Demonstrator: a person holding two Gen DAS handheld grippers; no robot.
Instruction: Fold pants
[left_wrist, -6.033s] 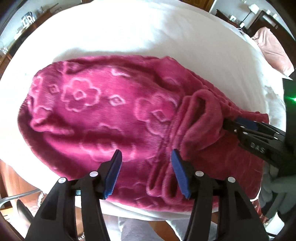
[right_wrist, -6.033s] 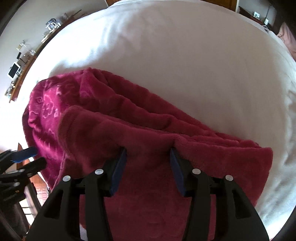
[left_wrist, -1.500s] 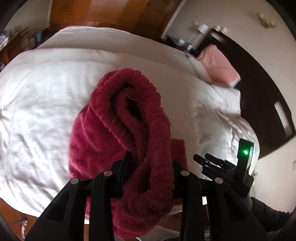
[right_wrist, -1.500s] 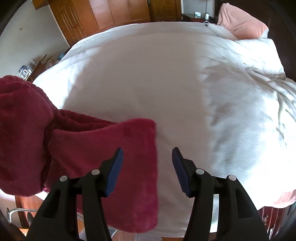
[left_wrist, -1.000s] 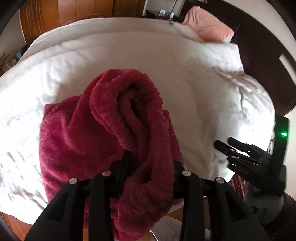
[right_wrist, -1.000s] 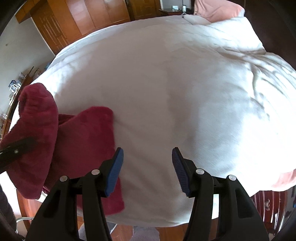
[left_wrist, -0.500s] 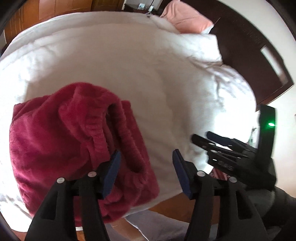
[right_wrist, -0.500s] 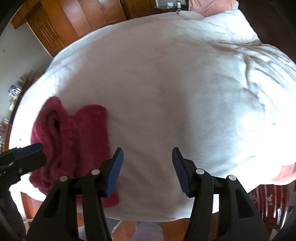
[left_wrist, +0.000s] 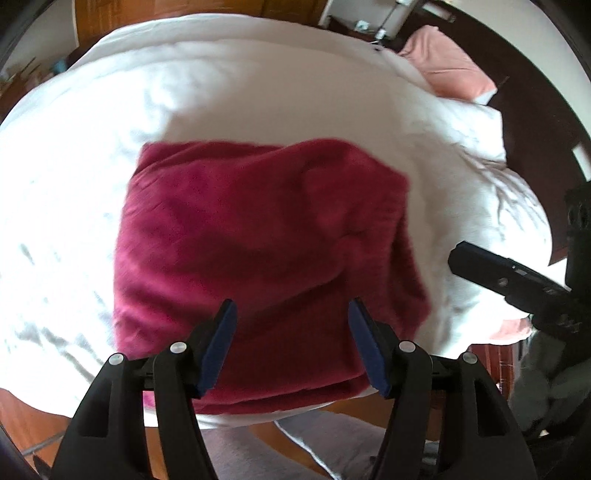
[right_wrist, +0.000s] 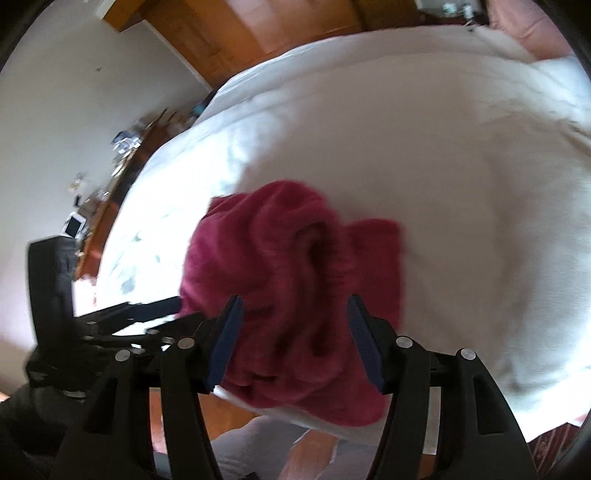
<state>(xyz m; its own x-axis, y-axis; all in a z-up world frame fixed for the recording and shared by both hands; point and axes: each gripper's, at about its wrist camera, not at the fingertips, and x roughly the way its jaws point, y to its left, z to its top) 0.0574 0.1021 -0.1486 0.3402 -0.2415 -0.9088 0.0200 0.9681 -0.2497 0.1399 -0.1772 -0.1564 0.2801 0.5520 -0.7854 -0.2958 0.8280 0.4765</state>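
The magenta fleece pants (left_wrist: 266, 240) lie folded in a thick, roughly square bundle on the white bed (left_wrist: 258, 92), close to its near edge. My left gripper (left_wrist: 291, 314) hovers over the bundle's near side. Its jaws are opening, and the blue pads stand apart from the cloth with nothing pinched. In the right wrist view the pants (right_wrist: 295, 277) look lumpy and blurred. My right gripper (right_wrist: 293, 317) is open above them, its pads clear of the fabric. The right gripper (left_wrist: 509, 280) shows at the right of the left view, the left gripper (right_wrist: 147, 314) at the left of the right view.
A pink pillow (left_wrist: 450, 74) and a dark headboard (left_wrist: 535, 129) stand at the far right. Wooden wardrobe doors (right_wrist: 258, 29) and a cluttered shelf (right_wrist: 122, 147) line the far side and left. A person's grey trouser legs (left_wrist: 258, 454) and wooden floor lie below the bed edge.
The left gripper has opened and let go of the pants, which now lie flat on the bed. Both grippers have swung over the bundle, and the right view has turned left towards it.
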